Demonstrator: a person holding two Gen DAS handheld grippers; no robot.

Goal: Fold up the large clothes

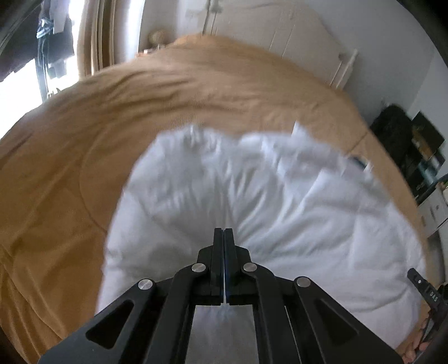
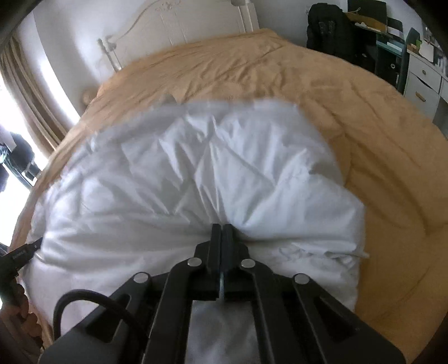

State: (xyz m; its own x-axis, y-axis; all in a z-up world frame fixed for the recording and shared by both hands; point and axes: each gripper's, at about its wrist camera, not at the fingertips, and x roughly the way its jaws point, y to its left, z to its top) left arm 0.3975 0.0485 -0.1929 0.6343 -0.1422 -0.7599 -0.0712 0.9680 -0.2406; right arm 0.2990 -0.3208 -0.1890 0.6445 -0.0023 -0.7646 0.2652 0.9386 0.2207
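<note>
Left wrist view: we are looking down along the left tool [image 1: 224, 231], whose two black fingers are pressed tight together on a pinch of a white padded garment [image 1: 252, 196]. Creases in the cloth are fanning out from the fingertips, so we are judging the fabric to be clamped rather than merely touched. The garment is spreading away ahead of the tool and to both sides, puffy and quilted, lying on a bed with a tan cover [image 1: 70, 140]. Its far edge is blurred in this view. At the lower right edge, the right tool [image 1: 425, 291] is just showing, beside the same near edge of the garment.

Right wrist view: we are seeing the right tool [image 2: 222, 228] likewise closed hard on a gathered fold of the white garment [image 2: 196, 168], wrinkles radiating from the grip. At the far left edge the left tool [image 2: 30, 247] is poking in, level with the near hem.

Both tools are therefore holding the near edge, side by side and well apart, with the garment's length running away from us toward the white headboard [image 2: 179, 25]. We are judging that the fold depends on carrying this near edge forward over the cloth ahead, both hands keeping even so the edge stays straight.
</note>
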